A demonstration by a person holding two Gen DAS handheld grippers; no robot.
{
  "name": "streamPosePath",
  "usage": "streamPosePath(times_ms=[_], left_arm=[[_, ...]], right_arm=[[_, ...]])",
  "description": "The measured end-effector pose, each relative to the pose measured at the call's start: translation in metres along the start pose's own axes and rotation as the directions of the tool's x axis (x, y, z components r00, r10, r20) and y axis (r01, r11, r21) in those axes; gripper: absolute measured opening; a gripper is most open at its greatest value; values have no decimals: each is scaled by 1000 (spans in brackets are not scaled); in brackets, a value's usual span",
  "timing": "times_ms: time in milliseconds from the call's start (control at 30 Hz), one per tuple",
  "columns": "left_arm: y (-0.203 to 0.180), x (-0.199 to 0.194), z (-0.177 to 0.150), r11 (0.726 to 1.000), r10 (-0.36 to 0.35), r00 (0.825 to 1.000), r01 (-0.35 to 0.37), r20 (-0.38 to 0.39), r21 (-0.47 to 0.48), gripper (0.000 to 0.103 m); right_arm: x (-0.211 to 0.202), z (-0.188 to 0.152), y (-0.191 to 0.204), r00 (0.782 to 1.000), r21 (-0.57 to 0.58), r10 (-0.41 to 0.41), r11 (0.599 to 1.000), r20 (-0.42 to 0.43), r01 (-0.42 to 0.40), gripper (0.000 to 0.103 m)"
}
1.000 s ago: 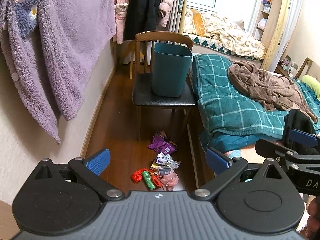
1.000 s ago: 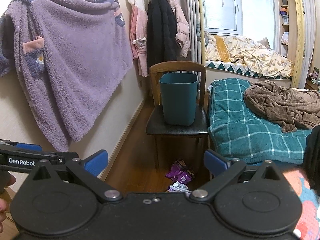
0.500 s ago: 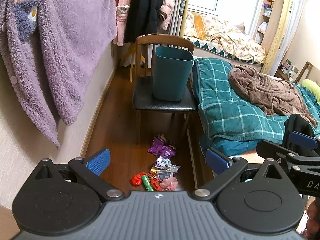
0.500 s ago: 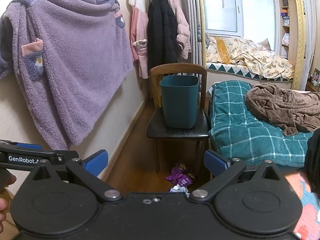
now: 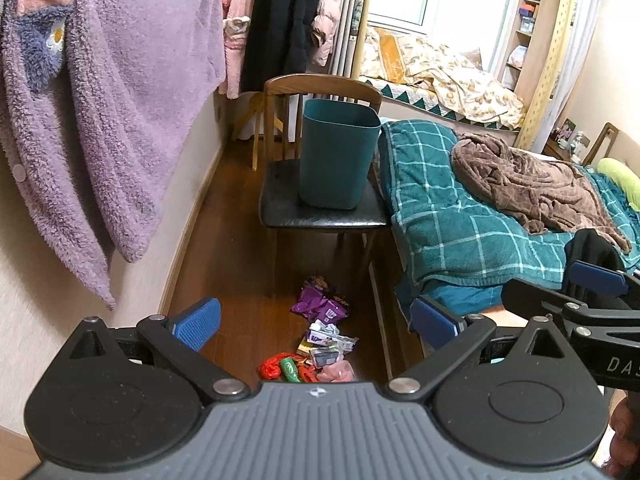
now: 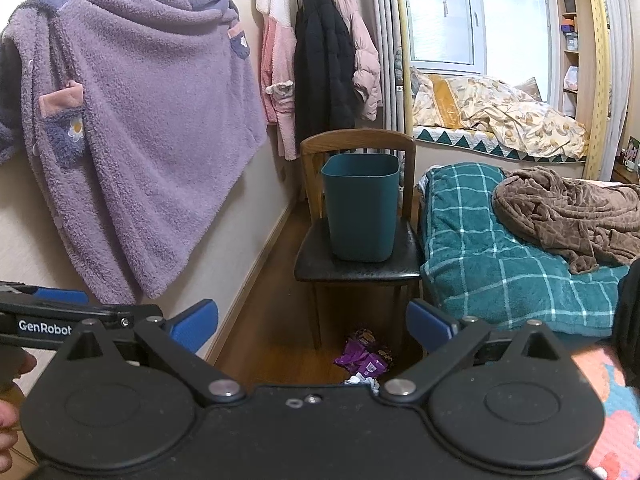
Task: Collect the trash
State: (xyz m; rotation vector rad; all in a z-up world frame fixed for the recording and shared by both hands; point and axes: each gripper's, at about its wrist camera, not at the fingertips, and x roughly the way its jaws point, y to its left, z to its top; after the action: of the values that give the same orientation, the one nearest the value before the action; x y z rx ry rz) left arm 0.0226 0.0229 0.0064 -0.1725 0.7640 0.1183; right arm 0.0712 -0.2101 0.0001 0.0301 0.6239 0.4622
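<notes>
Nearest your hands: left gripper (image 5: 316, 322), jaws spread wide, nothing between the blue pads; right gripper (image 6: 313, 326), likewise parted and empty, held beside it at a similar height.

Below them, on the wooden floor (image 5: 236, 248): the trash pile (image 5: 316, 344). Contents: pink crumpled piece (image 5: 336, 372), red-and-green wrapper (image 5: 286, 370), pale crinkled wrappers (image 5: 326, 342), purple snack bag (image 5: 320, 306) at the far end. Neither gripper touches any of it.

Just past the pile: wooden chair (image 5: 320, 204) with black seat, standing between the wall and the bed. On its seat, upright: teal bin (image 5: 338, 152).

Your right: bed under a teal checked blanket (image 5: 452, 208), brown throw (image 5: 532, 184) heaped on top.

Your left, on the wall: purple fleece robe (image 6: 148, 148). Beyond it, hanging coats (image 6: 320, 64).
</notes>
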Motion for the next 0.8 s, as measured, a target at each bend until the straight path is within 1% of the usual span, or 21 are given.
streamPosePath(times_ms=[200,333,433,500,600,667,700,733,800], left_arm=[[-5,13,10,1000,-5,1000,5,-2,-3,103],[-12,29,19,1000,-6,1000,6,-4,-4,103],[-18,46,29,1000,6,1000,-6,-11,-20,103],[-22,66,38,999,16,1000,-16,-24,-32,103],[-34,99,54,999,6,999,-8,-49,-40,103],[-46,124,67,999,12,998,-14,-68,-34,103],[-51,137,74,999,20,997,-23,-77,-29,103],[-56,149,79,999,28,996,-30,-87,-20,103],[-62,173,89,999,37,994,-39,-106,-24,103]], right_arm=[[6,3,-5,1000,4,8,1000,5,-8,101],[20,9,-17,1000,3,25,1000,1,-25,100],[36,14,-28,999,5,37,999,-10,-37,100],[48,18,-38,999,2,45,999,-20,-45,100],[72,27,-55,998,-21,62,998,-25,-62,100],[91,34,-67,996,-42,86,995,-26,-87,98],[102,39,-75,995,-49,99,994,-33,-100,94],[113,44,-83,992,-51,116,992,-42,-118,92],[136,51,-101,986,-46,156,986,-62,-159,92]])
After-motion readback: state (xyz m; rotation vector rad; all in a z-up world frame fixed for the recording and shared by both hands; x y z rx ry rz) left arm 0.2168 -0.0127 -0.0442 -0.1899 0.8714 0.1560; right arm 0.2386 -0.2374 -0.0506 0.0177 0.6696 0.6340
